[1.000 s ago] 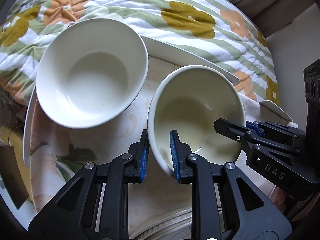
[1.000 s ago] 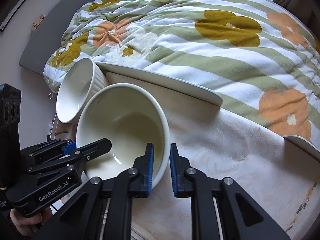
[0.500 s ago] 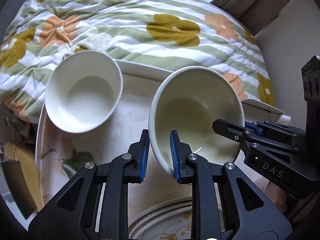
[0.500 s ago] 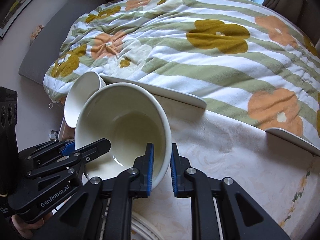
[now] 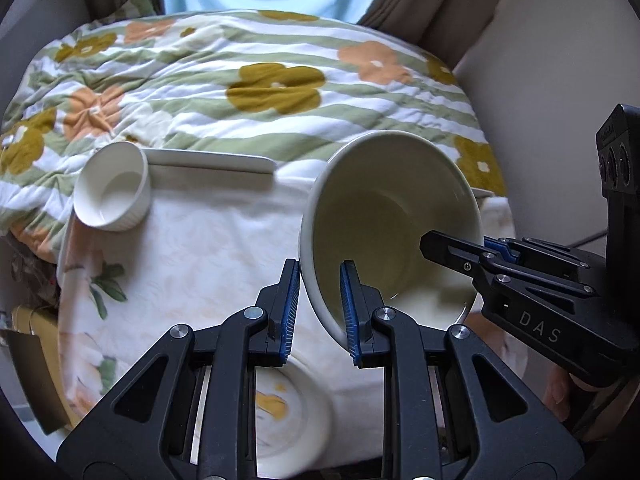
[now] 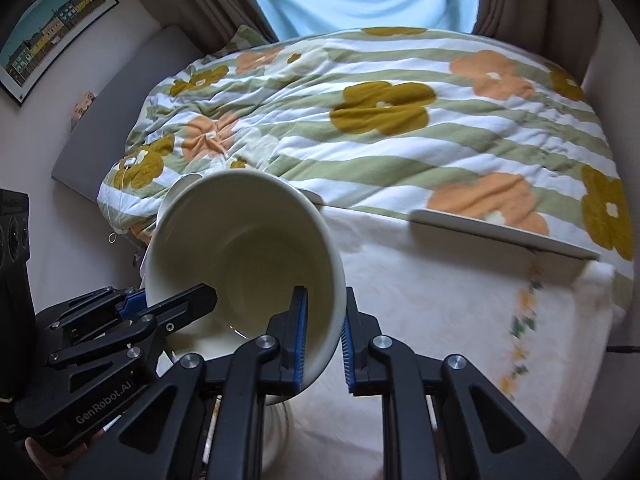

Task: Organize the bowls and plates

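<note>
A large cream bowl (image 5: 384,216) (image 6: 248,256) hangs tilted above the table, held on both sides. My left gripper (image 5: 319,308) is shut on its left rim, and my right gripper (image 6: 323,336) is shut on its right rim. Each gripper shows in the other's view, the right gripper (image 5: 472,256) and the left gripper (image 6: 160,304) clamped on the opposite rim. A small ribbed white bowl (image 5: 114,188) stands at the table's far left. White plates (image 5: 212,162) (image 6: 500,232) lie along the far edge. A flower-patterned plate (image 5: 292,412) lies below my left gripper.
The table has a cream floral cloth (image 5: 208,256) (image 6: 440,312). Behind it lies a bed with a striped flowered quilt (image 5: 260,80) (image 6: 400,120), then curtains and a window. A framed picture (image 6: 52,36) hangs on the left wall. A person's fingers (image 5: 560,396) hold the right gripper.
Both grippers have risen and pulled back with the large bowl held between them. The small bowl and far plates look smaller and farther, and the patterned plate has come into view below.
</note>
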`<state>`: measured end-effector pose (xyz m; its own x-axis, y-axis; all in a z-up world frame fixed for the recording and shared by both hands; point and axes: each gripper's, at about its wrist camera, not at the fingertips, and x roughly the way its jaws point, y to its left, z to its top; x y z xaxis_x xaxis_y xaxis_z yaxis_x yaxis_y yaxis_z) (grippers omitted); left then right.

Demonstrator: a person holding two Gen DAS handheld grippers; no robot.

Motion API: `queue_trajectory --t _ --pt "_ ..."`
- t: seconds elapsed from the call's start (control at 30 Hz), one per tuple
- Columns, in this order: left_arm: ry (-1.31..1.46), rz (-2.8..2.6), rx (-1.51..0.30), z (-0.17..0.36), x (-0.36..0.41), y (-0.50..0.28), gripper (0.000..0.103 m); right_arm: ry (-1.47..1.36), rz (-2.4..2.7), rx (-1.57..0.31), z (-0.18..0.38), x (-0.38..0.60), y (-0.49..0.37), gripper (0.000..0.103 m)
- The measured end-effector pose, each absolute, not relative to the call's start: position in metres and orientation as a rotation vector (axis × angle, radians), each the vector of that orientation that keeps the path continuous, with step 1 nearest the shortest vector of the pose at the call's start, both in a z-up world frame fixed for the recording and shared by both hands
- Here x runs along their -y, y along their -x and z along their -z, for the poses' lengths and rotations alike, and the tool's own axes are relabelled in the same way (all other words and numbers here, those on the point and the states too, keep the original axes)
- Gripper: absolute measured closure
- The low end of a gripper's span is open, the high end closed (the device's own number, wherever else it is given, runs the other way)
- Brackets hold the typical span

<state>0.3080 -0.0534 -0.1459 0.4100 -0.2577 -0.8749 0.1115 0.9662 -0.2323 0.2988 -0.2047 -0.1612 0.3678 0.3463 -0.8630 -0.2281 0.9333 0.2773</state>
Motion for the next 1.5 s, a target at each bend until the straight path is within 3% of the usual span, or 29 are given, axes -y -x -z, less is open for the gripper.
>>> queue_trajectory --t 0.27,0.5,0.9,1.5 --pt "0.115 0.336 -1.156 0.141 0.138 -0.252 0.085 -0.142 -0.274 -1.133 0.155 0.279 -0.233 0.089" --pt "0.032 0.455 -1.241 0.174 0.185 -0.233 0.085 -0.222 -0.155 -1.175 0.183 0.315 -0.192 0.089" --pt "-0.101 0.586 -1.398 0.236 0.212 -0.221 0.085 -0.396 0.004 -1.282 0.246 0.341 -0.152 0.089" --pt "-0.320 0.574 -1.377 0.267 0.245 -0.223 0.085 -0.472 0.101 -1.299 0.280 0.351 -0.146 0.089"
